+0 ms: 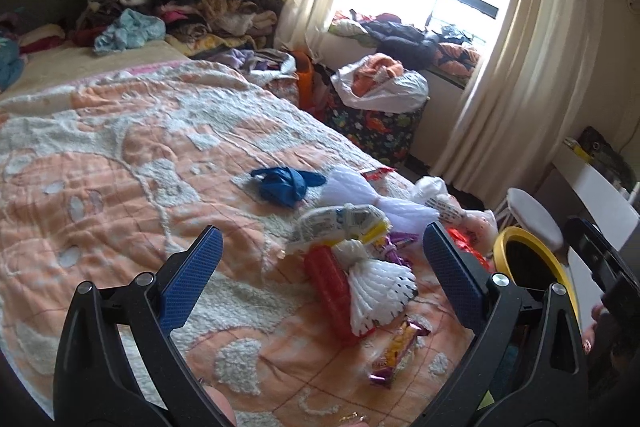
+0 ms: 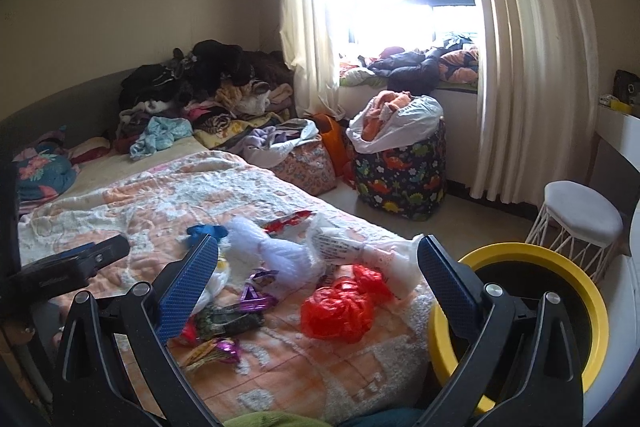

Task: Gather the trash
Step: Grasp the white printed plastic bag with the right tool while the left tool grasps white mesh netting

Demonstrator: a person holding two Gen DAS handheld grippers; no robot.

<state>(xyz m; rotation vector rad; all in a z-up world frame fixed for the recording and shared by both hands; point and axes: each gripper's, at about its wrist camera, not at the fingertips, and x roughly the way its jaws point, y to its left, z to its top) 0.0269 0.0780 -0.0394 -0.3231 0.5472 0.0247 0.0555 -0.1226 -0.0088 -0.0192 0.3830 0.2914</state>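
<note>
A heap of trash lies on the orange and white bedspread (image 1: 100, 187): a white foam net (image 1: 378, 291), a red wrapper (image 1: 330, 287), a blue bag (image 1: 286, 185), a snack packet (image 1: 396, 351). My left gripper (image 1: 320, 251) is open and empty above the heap. In the right wrist view a crumpled red bag (image 2: 344, 307), white plastic bags (image 2: 288, 255) and purple wrappers (image 2: 252, 297) lie on the bed. My right gripper (image 2: 318, 259) is open and empty over them. A yellow-rimmed black bin (image 2: 596, 311) stands beside the bed at the right, also in the left view (image 1: 500, 243).
Piled clothes (image 2: 208, 87) cover the bed's far end. A dinosaur-print hamper (image 2: 400, 171) and bags stand by the window. A white stool (image 2: 580, 215) stands behind the bin. Curtains (image 2: 520, 67) hang at the right. The left gripper shows at the left edge (image 2: 72, 263).
</note>
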